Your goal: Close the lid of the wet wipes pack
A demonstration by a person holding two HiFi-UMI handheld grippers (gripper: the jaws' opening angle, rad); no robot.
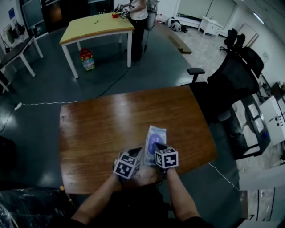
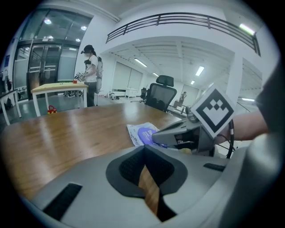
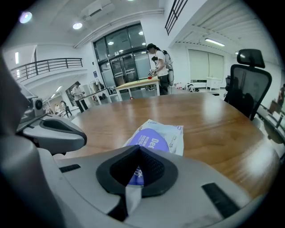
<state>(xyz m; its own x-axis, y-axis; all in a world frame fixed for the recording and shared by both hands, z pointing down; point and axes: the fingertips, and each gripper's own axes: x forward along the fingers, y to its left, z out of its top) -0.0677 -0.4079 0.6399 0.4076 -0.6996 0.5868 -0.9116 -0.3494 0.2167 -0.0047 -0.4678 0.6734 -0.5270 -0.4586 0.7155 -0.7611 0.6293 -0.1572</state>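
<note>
Right gripper (image 3: pixel 133 178) is hanging right over the near end of the wet wipes pack (image 1: pixel 156 135), so it's the closer one. Left gripper (image 2: pixel 147 180) is sitting just beside it, lower left. Jaws on both are pinching nearly together, gripping nothing. Pack is lying lower centre on the wooden counter (image 1: pixel 102 129), long axis running up-frame, purple lid (image 1: pixel 154 142) looking flat-ish. Black office chair (image 1: pixel 231 84) is standing at right, and a person (image 1: pixel 139 13) is working at a yellow table (image 1: pixel 95 26) upper left.

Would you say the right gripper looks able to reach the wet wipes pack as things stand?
Probably yes: the wet wipes pack lies flat on the table straight ahead of the right gripper, nothing standing between them. The left gripper sits off to its side, clear of that path.
</note>
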